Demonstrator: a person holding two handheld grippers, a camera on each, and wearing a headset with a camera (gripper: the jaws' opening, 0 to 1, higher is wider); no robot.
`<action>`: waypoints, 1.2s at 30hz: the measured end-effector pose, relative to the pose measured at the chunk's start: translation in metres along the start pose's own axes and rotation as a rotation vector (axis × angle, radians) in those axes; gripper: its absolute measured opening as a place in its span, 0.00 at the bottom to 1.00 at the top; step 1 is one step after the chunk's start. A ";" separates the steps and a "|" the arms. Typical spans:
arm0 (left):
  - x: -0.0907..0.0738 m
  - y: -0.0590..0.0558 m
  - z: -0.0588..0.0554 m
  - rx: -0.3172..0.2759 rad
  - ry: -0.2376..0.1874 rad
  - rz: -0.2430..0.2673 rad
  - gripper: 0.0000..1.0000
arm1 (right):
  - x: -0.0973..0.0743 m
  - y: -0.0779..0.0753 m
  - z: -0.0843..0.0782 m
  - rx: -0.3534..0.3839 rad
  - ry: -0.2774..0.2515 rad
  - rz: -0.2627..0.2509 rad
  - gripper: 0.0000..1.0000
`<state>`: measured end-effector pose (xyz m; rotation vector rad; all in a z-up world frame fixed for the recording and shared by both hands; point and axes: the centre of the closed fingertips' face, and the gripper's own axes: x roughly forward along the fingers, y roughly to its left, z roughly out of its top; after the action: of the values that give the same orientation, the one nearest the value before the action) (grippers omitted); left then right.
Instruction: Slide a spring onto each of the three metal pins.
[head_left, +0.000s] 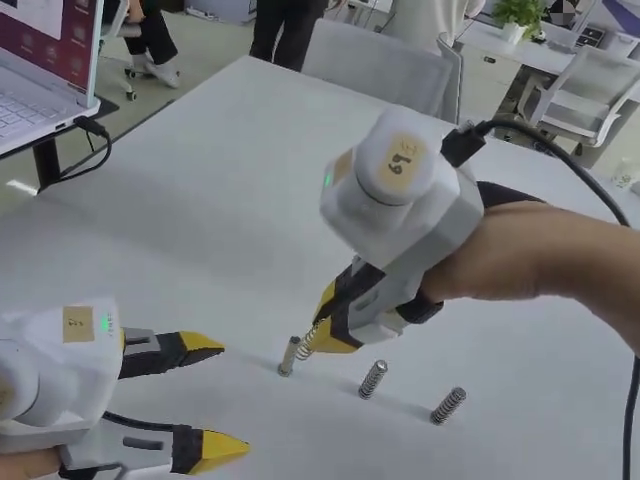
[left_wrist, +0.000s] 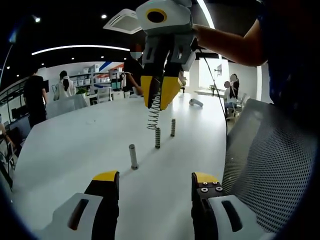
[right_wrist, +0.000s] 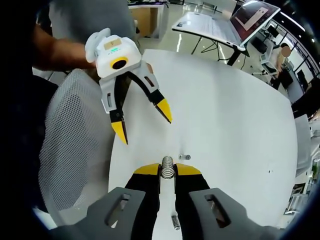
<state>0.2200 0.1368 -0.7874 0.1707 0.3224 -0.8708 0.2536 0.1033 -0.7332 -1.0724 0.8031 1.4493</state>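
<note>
- Centre frame in the head view: the right gripper (head_left: 325, 335), jaws clamped on a spring (head_left: 308, 342), holds it tilted close by the top of the bare pin (head_left: 288, 357) on the white surface (head_left: 200, 200).
- Lower left: the left gripper (head_left: 215, 400) hangs with jaws apart, holding nothing.
- Lower right: a sprung pin (head_left: 373, 379) and a second sprung pin (head_left: 448, 405) stand finished.
- The spring looks light, soft and quick to bend or slip. A gentle hold on the upper coils, leaving the lower end free, seems best.
</note>
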 end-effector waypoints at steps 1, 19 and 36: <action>0.000 0.000 -0.001 -0.002 0.001 0.001 0.55 | 0.000 -0.002 -0.001 0.001 0.006 -0.002 0.08; -0.004 0.008 -0.008 0.016 0.022 0.032 0.61 | 0.025 -0.036 -0.011 0.010 0.100 -0.013 0.08; -0.008 0.014 -0.011 0.023 0.041 0.036 0.60 | 0.044 -0.034 -0.009 0.002 0.126 0.035 0.08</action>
<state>0.2240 0.1547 -0.7947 0.2154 0.3461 -0.8369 0.2894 0.1163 -0.7746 -1.1619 0.9161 1.4207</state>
